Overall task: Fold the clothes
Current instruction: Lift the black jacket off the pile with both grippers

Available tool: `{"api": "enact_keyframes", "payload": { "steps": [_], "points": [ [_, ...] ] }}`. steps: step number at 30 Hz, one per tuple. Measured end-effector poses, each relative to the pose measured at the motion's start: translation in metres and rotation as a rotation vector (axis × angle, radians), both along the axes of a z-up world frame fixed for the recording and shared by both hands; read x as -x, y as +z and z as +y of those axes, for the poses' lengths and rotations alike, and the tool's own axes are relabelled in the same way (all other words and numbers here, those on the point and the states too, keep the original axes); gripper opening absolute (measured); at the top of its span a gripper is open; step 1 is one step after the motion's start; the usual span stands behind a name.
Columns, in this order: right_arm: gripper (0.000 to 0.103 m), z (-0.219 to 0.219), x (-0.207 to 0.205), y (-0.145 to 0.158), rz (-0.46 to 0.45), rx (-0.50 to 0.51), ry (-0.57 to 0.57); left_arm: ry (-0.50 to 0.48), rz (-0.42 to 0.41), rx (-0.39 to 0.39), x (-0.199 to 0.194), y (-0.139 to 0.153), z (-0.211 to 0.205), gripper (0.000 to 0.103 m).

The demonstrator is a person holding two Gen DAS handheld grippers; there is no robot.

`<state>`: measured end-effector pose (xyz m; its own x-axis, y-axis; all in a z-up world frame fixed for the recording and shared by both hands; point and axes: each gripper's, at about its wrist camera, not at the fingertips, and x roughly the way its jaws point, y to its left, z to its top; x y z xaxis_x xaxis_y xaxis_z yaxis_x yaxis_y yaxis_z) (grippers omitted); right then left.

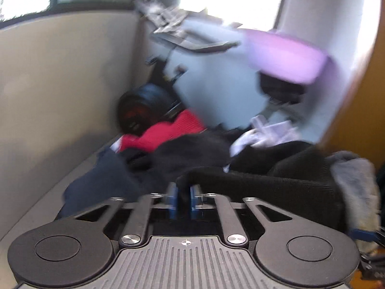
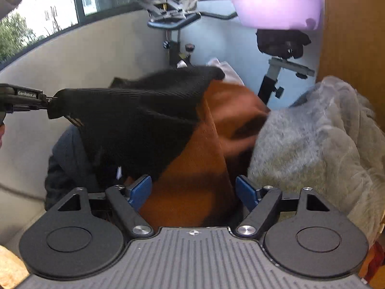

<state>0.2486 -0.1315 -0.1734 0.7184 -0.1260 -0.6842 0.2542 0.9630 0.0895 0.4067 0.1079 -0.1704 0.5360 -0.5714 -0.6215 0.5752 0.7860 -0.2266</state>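
Pinching an edge of the black ribbed garment [image 2: 134, 120] at mid-left of the right-wrist frame, the left gripper [image 1: 184, 197] is stretching it rightward toward the right gripper [image 2: 193, 192], whose 2 fingers are gaping wide around its brown part, gripping nothing.

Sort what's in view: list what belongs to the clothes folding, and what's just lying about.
Belongs to the job:
- black and brown knit garment
- left gripper, clamped on its black edge
- right gripper, open around the brown part
- grey fleece
- red knit

Just lying about:
- exercise bike
- purple basin
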Motion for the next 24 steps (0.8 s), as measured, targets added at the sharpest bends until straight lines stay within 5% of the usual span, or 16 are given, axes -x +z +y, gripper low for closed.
{"api": "enact_keyframes", "payload": {
  "steps": [1,5,11,17,18,20,21,24],
  "points": [
    [0.078,0.0,0.0,-0.003,0.024,0.002,0.001,-0.013,0.01,0.001,0.0,-0.002,-0.003,0.071],
    [0.078,-0.007,0.006,-0.012,0.068,-0.02,-0.027,-0.067,0.049,0.003,0.0,-0.008,-0.015,0.101],
    [0.078,-0.027,0.012,-0.013,0.05,-0.103,-0.097,-0.162,0.144,0.014,-0.001,-0.02,-0.045,0.102],
    [0.078,-0.026,0.016,-0.009,0.048,-0.076,-0.101,-0.269,0.299,0.029,-0.002,-0.04,-0.105,0.102],
    [0.078,-0.026,0.018,-0.008,0.048,-0.074,-0.105,-0.258,0.28,0.013,-0.002,-0.043,-0.11,0.098],
    [0.078,-0.025,0.021,-0.008,0.047,-0.071,-0.114,-0.236,0.243,-0.024,-0.005,-0.047,-0.117,0.044],
    [0.078,-0.025,0.023,-0.008,0.046,-0.069,-0.119,-0.229,0.256,-0.028,-0.01,-0.047,-0.116,0.026],
    [0.078,-0.025,0.029,-0.007,0.045,-0.064,-0.132,-0.211,0.25,0.049,-0.017,-0.031,-0.098,0.017]
  ]
}}
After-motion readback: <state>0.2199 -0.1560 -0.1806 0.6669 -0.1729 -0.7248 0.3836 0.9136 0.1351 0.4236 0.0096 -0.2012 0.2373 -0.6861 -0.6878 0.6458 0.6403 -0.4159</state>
